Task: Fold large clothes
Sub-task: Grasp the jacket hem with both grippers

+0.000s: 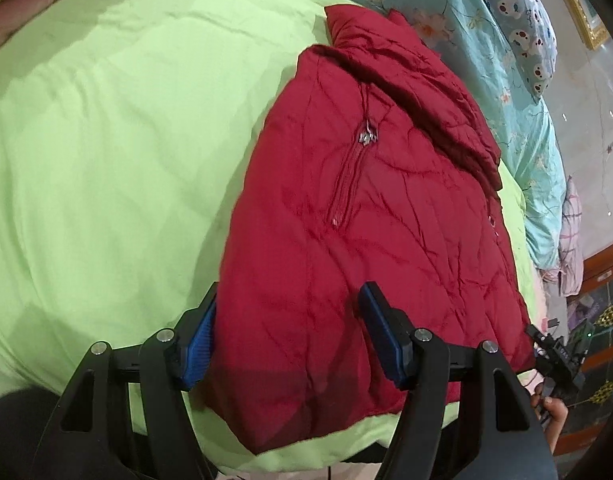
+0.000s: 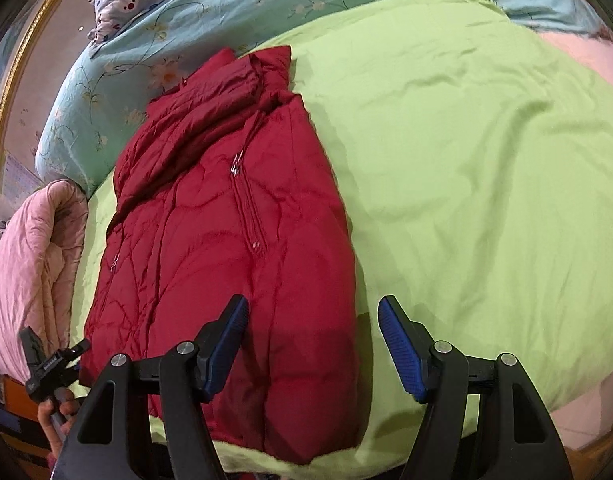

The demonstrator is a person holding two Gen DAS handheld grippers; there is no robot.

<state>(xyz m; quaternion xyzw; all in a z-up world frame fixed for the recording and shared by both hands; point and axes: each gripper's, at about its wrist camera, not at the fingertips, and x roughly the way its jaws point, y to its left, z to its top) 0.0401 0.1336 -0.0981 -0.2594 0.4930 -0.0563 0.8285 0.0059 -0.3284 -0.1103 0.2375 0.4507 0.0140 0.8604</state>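
A red quilted jacket, folded lengthwise with its zip uppermost, lies on a lime-green blanket spread over a bed, near the edge, collar toward the far teal floral bedding and a cartoon-print pillow. A gilt frame and pale wall stand beyond. Only the right wrist view shows the rolled pink quilt beside the jacket; the left wrist view shows dark wooden furniture. Both tools angle downward over the jacket's hem. The left tool is spread, red fabric showing between its blue pads; the right tool is likewise spread, straddling the jacket's edge, gripping nothing.
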